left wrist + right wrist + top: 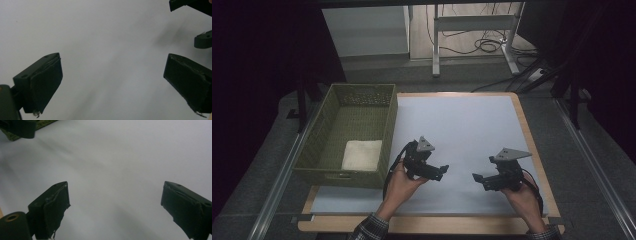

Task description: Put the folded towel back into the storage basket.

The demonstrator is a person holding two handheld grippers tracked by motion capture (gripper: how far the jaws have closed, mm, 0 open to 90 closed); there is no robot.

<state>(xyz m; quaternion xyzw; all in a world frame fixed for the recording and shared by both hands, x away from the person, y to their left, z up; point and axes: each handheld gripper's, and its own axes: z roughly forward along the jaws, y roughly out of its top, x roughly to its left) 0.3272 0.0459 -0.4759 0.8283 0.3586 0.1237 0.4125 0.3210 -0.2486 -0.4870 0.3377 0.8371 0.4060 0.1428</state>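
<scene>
**Two open grippers over a bare white mat, folded cloth in the basket**

At the far left, the room beyond the table is dark and little can be made out there. The green woven basket (349, 135) sits on the table's left side, its right wall along the left edge of the white mat (462, 130). A folded white cloth (362, 155) lies in its near end; the basket's near wall hides the cloth's lower edge, and the cloth's texture is too small to read. In the right gripper view only a blurred corner of the basket (15, 135) shows at top left, partly covered by a black jaw of the other gripper.

The left gripper (439, 172) is held just right of the basket, over the mat's near part, jaws spread wide with nothing between them; the left gripper view (111, 77) confirms only mat between the pads. The mat between the two grippers lies bare, and more bare mat stretches toward the far edge.

The right gripper (478, 179) hangs near the mat's right edge, pointing left toward the other, jaws wide apart and holding nothing (115, 206). The person's sleeves are cut off by the bottom edge of the high view.
</scene>
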